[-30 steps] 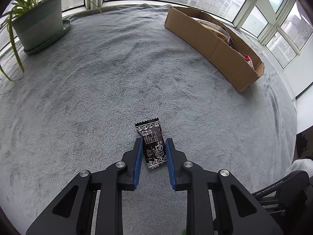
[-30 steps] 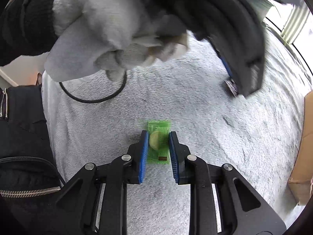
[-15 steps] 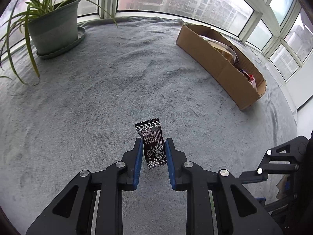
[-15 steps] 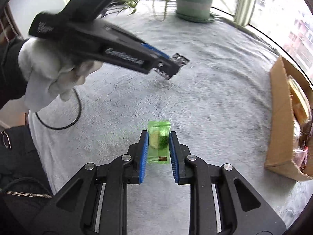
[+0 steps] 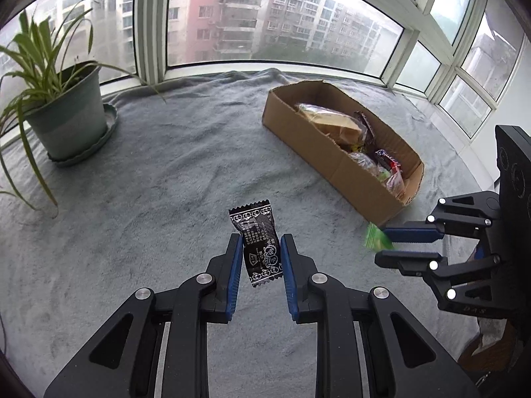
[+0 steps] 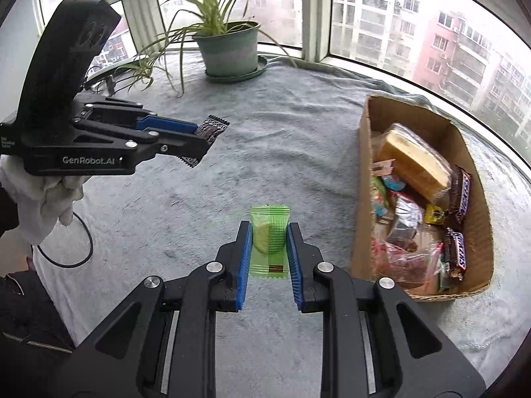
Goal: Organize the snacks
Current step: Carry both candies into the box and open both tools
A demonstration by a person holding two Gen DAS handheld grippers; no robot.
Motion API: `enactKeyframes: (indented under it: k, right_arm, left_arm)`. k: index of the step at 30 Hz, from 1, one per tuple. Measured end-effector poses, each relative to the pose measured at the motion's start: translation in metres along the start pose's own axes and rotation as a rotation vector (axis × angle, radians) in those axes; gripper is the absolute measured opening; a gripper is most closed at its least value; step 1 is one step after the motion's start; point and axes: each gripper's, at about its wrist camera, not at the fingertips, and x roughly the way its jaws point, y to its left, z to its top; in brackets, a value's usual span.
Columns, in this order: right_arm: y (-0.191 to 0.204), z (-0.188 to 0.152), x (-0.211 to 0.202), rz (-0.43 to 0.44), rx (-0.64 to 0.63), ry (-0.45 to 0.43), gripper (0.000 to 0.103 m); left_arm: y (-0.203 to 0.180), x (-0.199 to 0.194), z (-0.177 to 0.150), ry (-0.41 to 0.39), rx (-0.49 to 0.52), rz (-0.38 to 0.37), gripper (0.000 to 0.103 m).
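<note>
while lifted, black packet point(image 5: 259, 247) sits between jaws

Right tongs point(image 6: 269, 245) gripping green packet point(image 6: 269, 242), snack box point(image 6: 478, 199) beside

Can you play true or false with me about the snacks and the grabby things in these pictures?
1. The left gripper holds a black snack packet. True.
2. The right gripper holds a red packet. False: its fingers are shut on a green packet.
3. The cardboard box is empty. False: it already has many snacks in it.
4. A potted plant stands on the grey blanket near the window. True.
5. Both packets are lying on the blanket. False: both are held in the air.
</note>
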Motion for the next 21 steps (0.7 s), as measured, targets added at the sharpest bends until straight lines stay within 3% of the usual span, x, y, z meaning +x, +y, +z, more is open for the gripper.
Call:
enactKeyframes:
  k: [15, 21]
  right_arm:
    - [-0.123, 0.026, -0.035, -0.189, 0.177, -0.099, 0.022]
    - [-0.164, 0.043, -0.030, -0.212, 0.231, -0.103, 0.022]
  left_arm:
    - [-0.058, 0.036, 0.047, -0.003, 0.113, -0.092, 0.021]
    - [-0.084, 0.054, 0.061, 0.007, 0.155, -0.117, 0.021]
